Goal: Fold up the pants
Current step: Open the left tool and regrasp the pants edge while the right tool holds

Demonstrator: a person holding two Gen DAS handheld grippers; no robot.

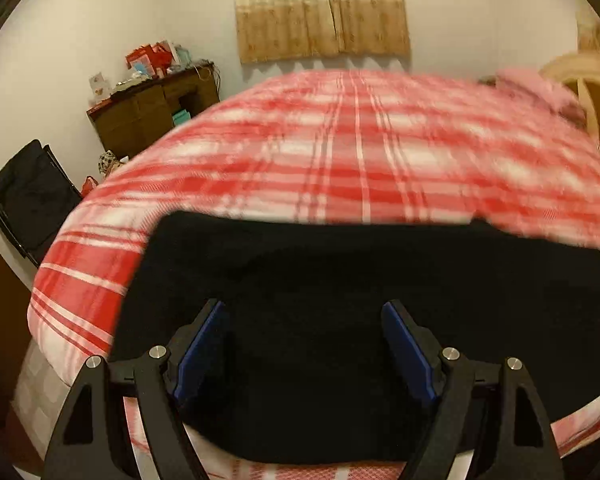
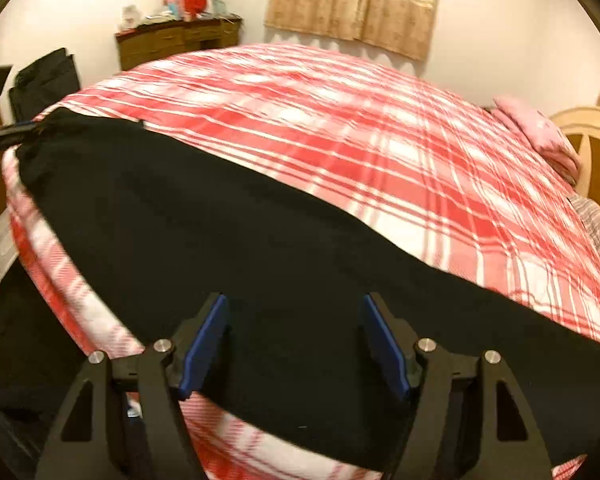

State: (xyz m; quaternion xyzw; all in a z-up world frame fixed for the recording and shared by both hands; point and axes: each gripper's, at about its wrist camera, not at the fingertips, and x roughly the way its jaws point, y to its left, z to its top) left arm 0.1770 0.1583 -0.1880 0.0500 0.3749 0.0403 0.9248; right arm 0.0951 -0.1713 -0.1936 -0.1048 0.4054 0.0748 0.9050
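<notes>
The black pants [image 2: 228, 216] lie spread along the near edge of a bed covered in a red and white plaid blanket [image 2: 340, 128]. In the right wrist view they run as a long dark band from the upper left of the frame down to the lower right. In the left wrist view they fill the lower half, and their far edge crosses the middle of the frame.

The left gripper [image 1: 304, 344] sits at the bottom centre of its view with its blue-padded fingers [image 1: 204, 344] spread wide; the dark cloth lies below and between them, and nothing is pinched. The right gripper [image 2: 296, 340] is likewise at the bottom centre, its fingers [image 2: 204, 344] apart over the pants, gripping nothing.

Beyond the bed, a beige curtain [image 1: 320, 8] hangs at the top centre. A brown wooden desk [image 1: 152, 112] with red clutter stands at the upper left, and a black chair [image 1: 32, 192] stands at the left edge. A pink pillow [image 2: 540, 132] rests at the right edge.
</notes>
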